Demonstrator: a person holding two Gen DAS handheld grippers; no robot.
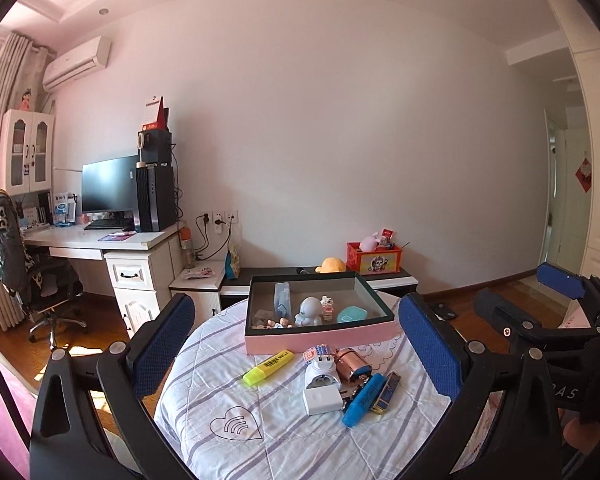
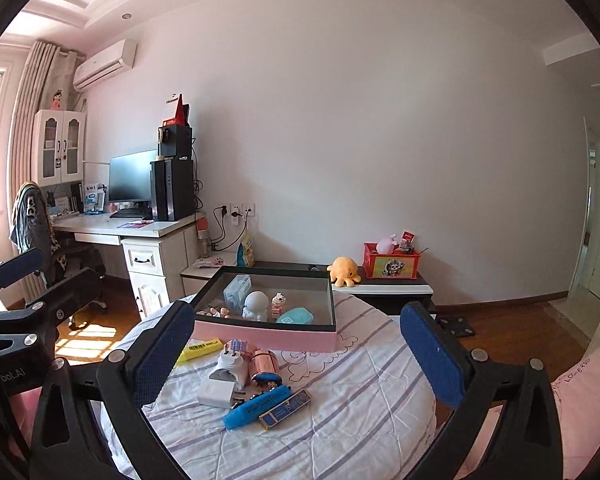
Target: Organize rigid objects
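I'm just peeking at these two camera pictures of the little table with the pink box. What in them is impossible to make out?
- Small pinkish bits in the pink box, at its near-left corner: too small to identify, both views.
- Yellow highlighter: partly behind the right gripper's finger in the right wrist view.
- Print on the blue highlighter and gold-edged case: too small to read.
- Dark item under the white charger: mostly covered.
- Table edges: cut off by both open grippers.

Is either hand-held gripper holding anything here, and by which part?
Nothing is held. The left hand-held gripper and the right hand-held gripper both stand wide open above the striped cloth-covered round table, nothing between their blue pads.
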